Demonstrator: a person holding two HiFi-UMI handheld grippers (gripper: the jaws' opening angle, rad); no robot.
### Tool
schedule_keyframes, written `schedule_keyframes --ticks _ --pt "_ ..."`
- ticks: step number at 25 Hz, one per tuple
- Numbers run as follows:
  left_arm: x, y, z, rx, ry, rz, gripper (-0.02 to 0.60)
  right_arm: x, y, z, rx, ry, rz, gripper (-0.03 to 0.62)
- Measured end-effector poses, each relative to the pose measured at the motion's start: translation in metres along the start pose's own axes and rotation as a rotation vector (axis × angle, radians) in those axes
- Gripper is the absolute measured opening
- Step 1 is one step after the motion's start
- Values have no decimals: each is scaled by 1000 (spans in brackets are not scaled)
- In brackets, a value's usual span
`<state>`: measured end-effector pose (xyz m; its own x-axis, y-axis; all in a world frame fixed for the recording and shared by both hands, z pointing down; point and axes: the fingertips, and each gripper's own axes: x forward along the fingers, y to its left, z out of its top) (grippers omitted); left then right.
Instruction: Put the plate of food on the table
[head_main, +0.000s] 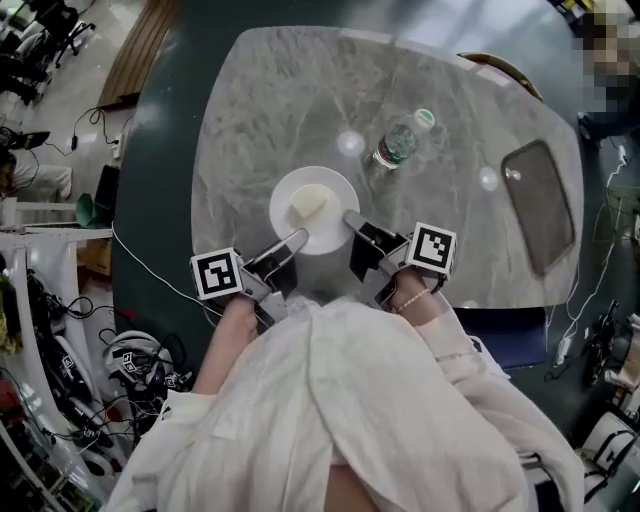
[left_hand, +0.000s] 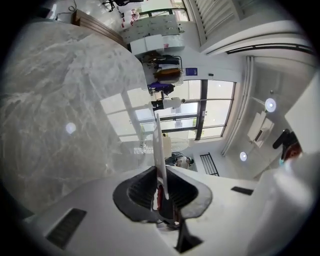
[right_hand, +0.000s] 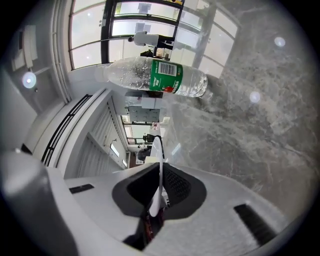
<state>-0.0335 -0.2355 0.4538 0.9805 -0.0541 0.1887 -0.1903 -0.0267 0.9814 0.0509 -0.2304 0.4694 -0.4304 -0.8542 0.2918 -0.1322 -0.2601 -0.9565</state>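
Observation:
A white plate (head_main: 315, 210) carrying a pale piece of food (head_main: 308, 203) lies over the near part of the marble table (head_main: 250, 110). My left gripper (head_main: 293, 242) is shut on the plate's near-left rim, and my right gripper (head_main: 352, 222) is shut on its near-right rim. The left gripper view shows the rim (left_hand: 159, 145) edge-on, running into the left gripper (left_hand: 161, 192) between its dark pads. The right gripper view likewise shows the thin rim (right_hand: 159, 150) pinched in the right gripper (right_hand: 157, 197). Whether the plate touches the tabletop I cannot tell.
A clear water bottle (head_main: 403, 140) with a green label lies on its side just beyond the plate, to its right; it fills the top of the right gripper view (right_hand: 155, 76). A dark rectangular tray (head_main: 540, 205) sits at the table's right. Cables and equipment crowd the floor at the left.

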Motion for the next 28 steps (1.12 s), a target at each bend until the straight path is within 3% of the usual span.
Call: schedule_keyframes --ticks 9,14,28 --pt "7 -4 10 5 86 -26 43 -1 4 7 14 -82 1 11" --pt "11 1 12 4 174 -36 43 -6 2 8 19 -163 -15 11" --pt "32 -8 21 25 382 -22 43 -20 -3 17 -35 -330 -146 12"
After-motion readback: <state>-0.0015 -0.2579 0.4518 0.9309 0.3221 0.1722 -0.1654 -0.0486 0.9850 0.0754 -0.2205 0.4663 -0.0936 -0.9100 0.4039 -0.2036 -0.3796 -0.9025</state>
